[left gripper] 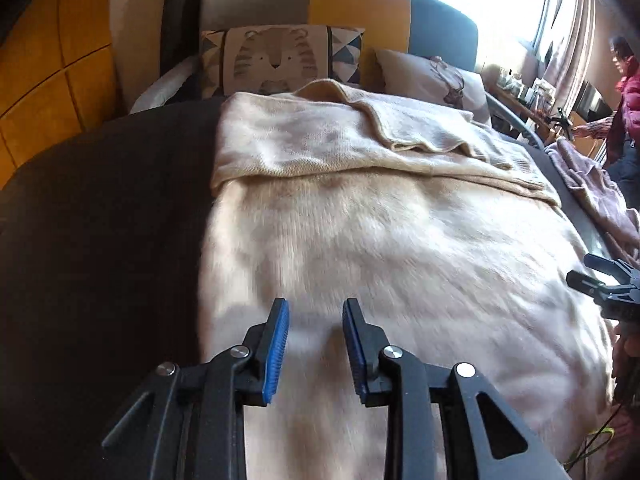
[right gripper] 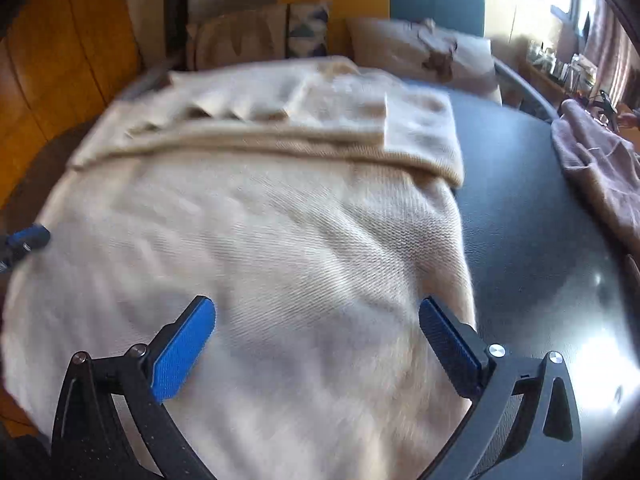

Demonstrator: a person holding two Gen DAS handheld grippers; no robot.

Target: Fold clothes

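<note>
A cream knit sweater (left gripper: 380, 240) (right gripper: 260, 220) lies flat on a dark round tabletop (left gripper: 100, 220) (right gripper: 520, 200). Its far part is folded over, with the sleeves laid across it. My left gripper (left gripper: 316, 304) hovers over the sweater's near left part, its blue pads a narrow gap apart with nothing between them. My right gripper (right gripper: 316, 306) stands wide open above the sweater's near right edge, also holding nothing. Each gripper shows at the edge of the other's view: the right one (left gripper: 600, 280) and the left one (right gripper: 24, 240).
A mauve garment (left gripper: 600, 192) (right gripper: 600, 168) lies crumpled at the tabletop's right rim. Behind the table, a tiger cushion (left gripper: 276, 60) and a deer pillow (left gripper: 436, 76) lean on a sofa. A person in a red jacket (left gripper: 624, 96) stands far right by a cluttered desk.
</note>
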